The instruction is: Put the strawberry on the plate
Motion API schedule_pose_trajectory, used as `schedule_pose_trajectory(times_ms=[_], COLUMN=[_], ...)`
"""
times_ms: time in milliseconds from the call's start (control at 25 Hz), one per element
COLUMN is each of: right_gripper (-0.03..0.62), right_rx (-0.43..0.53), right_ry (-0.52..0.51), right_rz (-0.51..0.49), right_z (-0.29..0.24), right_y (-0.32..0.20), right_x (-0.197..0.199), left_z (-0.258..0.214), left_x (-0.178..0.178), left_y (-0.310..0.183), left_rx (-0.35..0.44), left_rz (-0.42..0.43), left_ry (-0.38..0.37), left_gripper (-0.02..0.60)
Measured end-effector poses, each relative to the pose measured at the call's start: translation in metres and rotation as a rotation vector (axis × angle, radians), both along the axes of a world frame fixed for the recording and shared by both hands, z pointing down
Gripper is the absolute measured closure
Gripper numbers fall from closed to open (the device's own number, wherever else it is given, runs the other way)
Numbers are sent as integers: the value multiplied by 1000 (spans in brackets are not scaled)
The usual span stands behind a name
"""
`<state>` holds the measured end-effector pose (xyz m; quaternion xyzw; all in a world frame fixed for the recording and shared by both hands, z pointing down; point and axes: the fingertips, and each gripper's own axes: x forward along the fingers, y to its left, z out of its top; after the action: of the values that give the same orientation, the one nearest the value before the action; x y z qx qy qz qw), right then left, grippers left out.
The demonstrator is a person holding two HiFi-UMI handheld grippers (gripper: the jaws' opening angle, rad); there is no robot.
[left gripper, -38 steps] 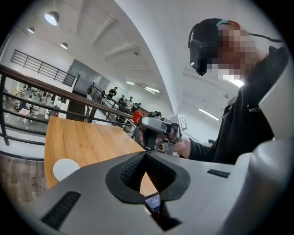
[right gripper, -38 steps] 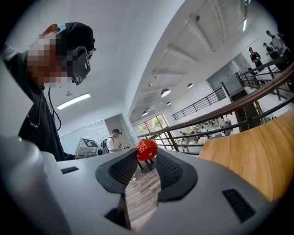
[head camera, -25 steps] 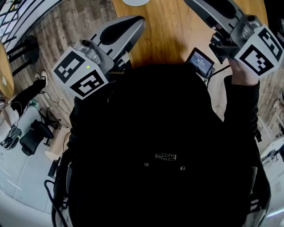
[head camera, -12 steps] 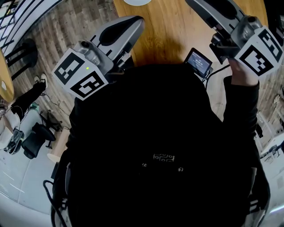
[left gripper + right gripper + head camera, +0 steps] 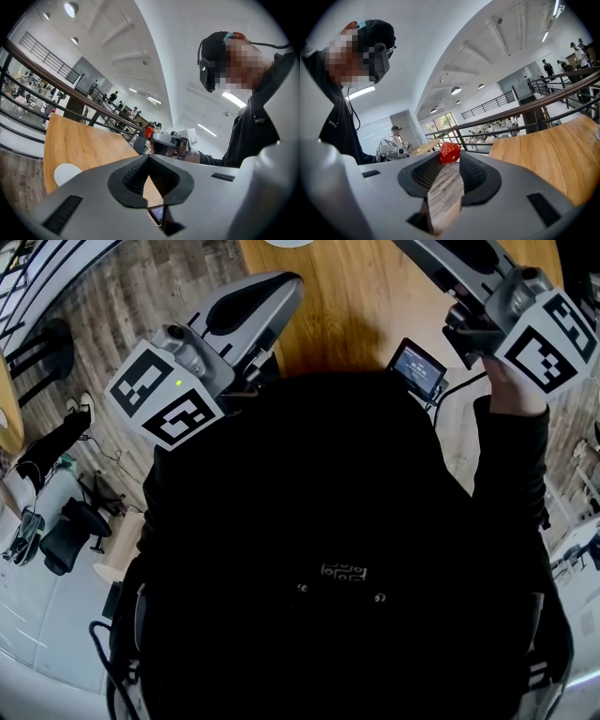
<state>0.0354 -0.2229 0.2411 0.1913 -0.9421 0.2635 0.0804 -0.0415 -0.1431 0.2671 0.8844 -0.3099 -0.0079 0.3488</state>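
A red strawberry (image 5: 450, 152) sits pinched between the tips of my right gripper (image 5: 450, 158), held up in the air above the table edge. The left gripper view shows the same strawberry (image 5: 149, 132) at the nose of that right gripper (image 5: 165, 140). My left gripper (image 5: 149, 157) has its jaws closed tip to tip with nothing between them. A white plate (image 5: 65, 174) lies on the wooden table (image 5: 89, 145), ahead and to the left of the left gripper. In the head view only the plate's edge (image 5: 287, 243) shows at the top, between the two gripper bodies.
A small device with a lit screen (image 5: 418, 367) stands at the table's near edge. The person's dark torso fills most of the head view. Wooden floor lies left of the table, and a railing (image 5: 543, 105) runs beyond it.
Both grippers have kept their places and their jaw states. The head view has only shifted a little.
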Motion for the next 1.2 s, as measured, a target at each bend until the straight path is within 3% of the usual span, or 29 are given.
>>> schedule_pose_trajectory(times_ms=[560, 1200], right_gripper=[459, 459], right_rx=[11, 9], right_ry=[27, 58], right_rz=[-60, -140], right_z=[0, 0], right_y=[4, 14], right_x=[-9, -46], left_z=[-2, -8], left_x=[1, -24], left_y=[18, 36], left_rx=[2, 1], left_rz=[-48, -113], left_ry=[13, 29], left_gripper=[581, 581])
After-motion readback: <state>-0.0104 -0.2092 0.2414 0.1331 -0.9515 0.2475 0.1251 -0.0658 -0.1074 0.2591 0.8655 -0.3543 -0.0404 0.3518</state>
